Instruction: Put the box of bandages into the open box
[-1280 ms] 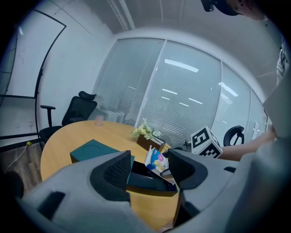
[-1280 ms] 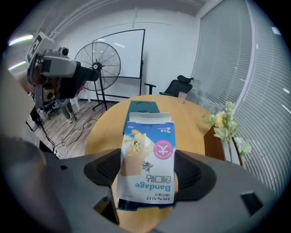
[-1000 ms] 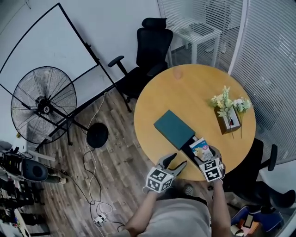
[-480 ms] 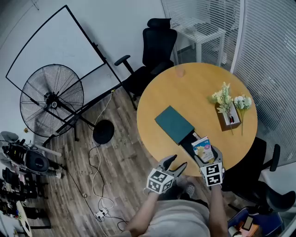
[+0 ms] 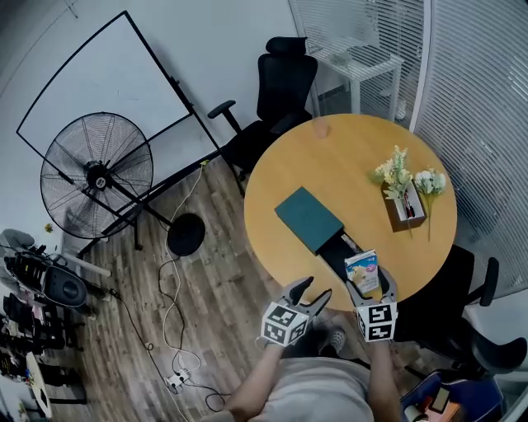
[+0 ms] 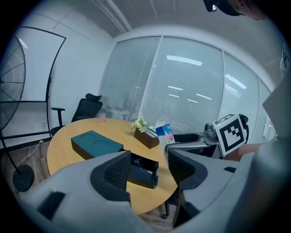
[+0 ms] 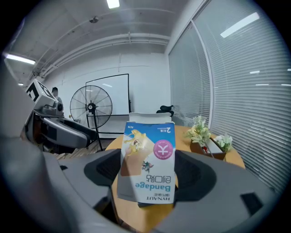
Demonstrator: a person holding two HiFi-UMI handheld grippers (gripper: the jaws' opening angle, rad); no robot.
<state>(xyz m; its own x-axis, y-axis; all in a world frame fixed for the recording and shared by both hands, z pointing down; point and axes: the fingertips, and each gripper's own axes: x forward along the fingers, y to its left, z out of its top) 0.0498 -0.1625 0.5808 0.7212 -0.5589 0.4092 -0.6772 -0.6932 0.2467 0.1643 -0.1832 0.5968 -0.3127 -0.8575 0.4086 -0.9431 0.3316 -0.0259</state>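
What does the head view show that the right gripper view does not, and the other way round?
Only the head view: the green lid on the table, the open box next to it, and the cable on the floor. Only the right gripper view: the word "Bandage" printed on the bandage box, and the ceiling lights. Both: the right gripper shut on the bandage box, the fan and the flowers.

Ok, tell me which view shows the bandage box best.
The right gripper view: the bandage box fills the centre, clamped between the jaws, its print readable. The head view shows it small, from above; the left gripper view shows it small and partly hidden.
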